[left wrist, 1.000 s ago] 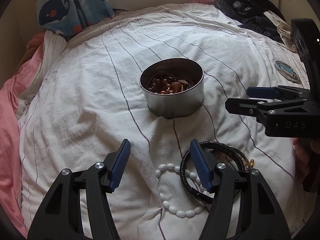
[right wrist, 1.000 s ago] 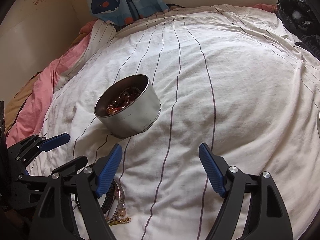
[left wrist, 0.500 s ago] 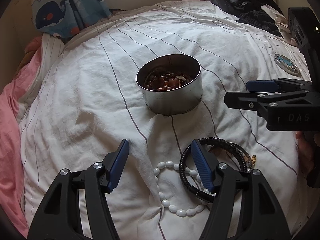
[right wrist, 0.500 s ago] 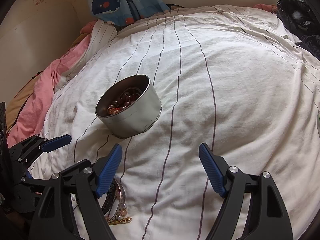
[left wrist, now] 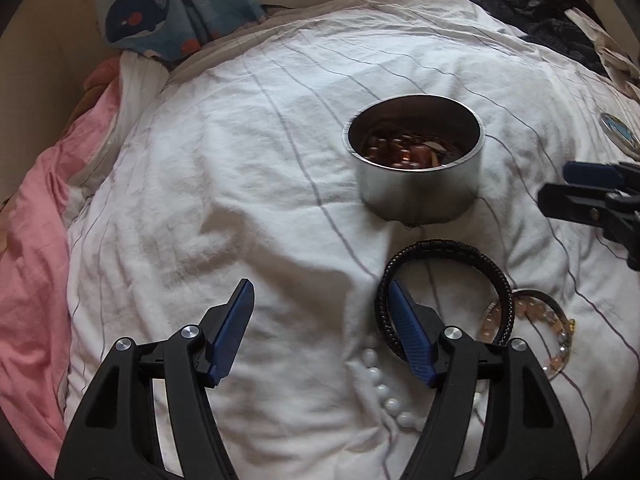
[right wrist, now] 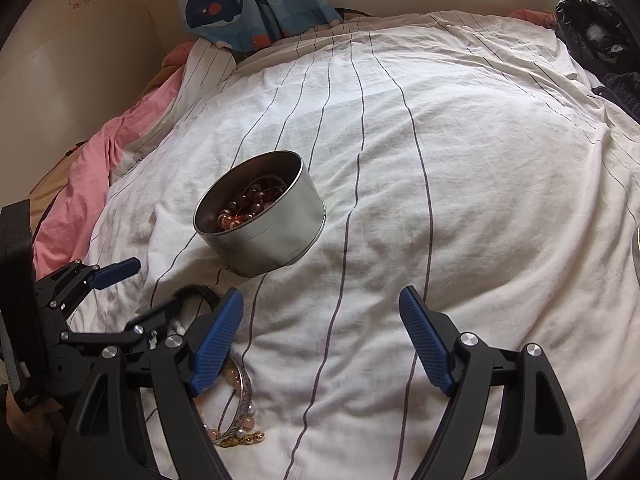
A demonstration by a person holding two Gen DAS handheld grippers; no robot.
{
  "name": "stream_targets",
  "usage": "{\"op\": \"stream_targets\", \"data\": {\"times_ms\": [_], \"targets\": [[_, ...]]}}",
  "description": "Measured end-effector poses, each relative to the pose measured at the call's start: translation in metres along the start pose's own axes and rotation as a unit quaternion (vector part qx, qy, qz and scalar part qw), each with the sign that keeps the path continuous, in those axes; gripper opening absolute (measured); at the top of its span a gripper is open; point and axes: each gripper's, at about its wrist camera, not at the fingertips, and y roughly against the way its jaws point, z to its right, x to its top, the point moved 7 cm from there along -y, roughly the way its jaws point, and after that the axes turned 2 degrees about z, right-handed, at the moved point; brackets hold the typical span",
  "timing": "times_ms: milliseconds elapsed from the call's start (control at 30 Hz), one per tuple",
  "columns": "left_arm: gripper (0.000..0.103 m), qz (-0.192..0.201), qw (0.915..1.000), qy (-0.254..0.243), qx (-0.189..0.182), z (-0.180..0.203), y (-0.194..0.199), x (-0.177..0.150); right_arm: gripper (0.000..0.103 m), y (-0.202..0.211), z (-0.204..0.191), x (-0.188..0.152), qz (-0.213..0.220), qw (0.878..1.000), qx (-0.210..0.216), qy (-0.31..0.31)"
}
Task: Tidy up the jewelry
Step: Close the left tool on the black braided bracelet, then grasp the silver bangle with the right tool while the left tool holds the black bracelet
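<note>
- Three bracelets lie loose on the bed just before the round tin: black braided band, white bead string, pale beaded bangle.
- Left gripper: jaws opening, bare sheet between them, one jaw inside the black band, likely lining up a pick.
- Right gripper: jaws spread, empty, waiting beside the tin, which already holds reddish beads.
</note>
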Motion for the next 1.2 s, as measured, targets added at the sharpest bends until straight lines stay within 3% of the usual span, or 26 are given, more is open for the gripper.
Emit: {"op": "stream_targets", "data": {"times_ms": [133, 233, 333, 500, 667, 733, 800, 900, 1133, 1200], "targets": [[0.066, 0.011, 0.9983, 0.053, 0.018, -0.032, 0.003, 0.003, 0.077, 0.001, -0.002, 0.000, -0.002, 1.000, 0.003, 0.001], [0.066, 0.039, 0.9965, 0.074, -0.005, -0.036, 0.012, 0.010, 0.077, 0.001, -0.006, -0.003, -0.011, 1.000, 0.014, 0.011], [0.066, 0.062, 0.9960, 0.058, -0.028, -0.024, 0.019, 0.015, 0.077, -0.001, -0.018, -0.008, -0.032, 0.998, 0.037, 0.035], [0.066, 0.042, 0.9982, 0.028, -0.033, -0.008, 0.004, 0.012, 0.047, -0.007, -0.040, -0.026, -0.084, 0.991, 0.074, 0.079], [0.064, 0.030, 0.9969, 0.048, -0.054, -0.004, -0.005, 0.010, 0.033, -0.008, -0.049, -0.035, -0.103, 0.985, 0.091, 0.101], [0.052, 0.015, 0.9958, 0.057, -0.069, -0.003, -0.011, 0.007, 0.026, -0.010, -0.051, -0.039, -0.114, 0.983, 0.093, 0.107], [0.027, -0.001, 0.9948, 0.064, -0.079, -0.001, -0.016, 0.003, 0.015, -0.013, -0.053, -0.044, -0.125, 0.981, 0.093, 0.118], [0.009, -0.006, 0.9924, 0.071, -0.101, 0.000, -0.016, 0.002, 0.008, -0.012, -0.055, -0.046, -0.126, 0.979, 0.096, 0.125], [0.009, 0.023, 0.9849, 0.105, -0.136, -0.006, 0.002, 0.011, 0.006, 0.004, -0.051, -0.028, -0.084, 0.983, 0.135, 0.089], [0.009, 0.027, 0.9830, 0.117, -0.139, -0.012, 0.003, 0.012, 0.006, 0.008, -0.044, -0.020, -0.066, 0.987, 0.128, 0.077]]}}
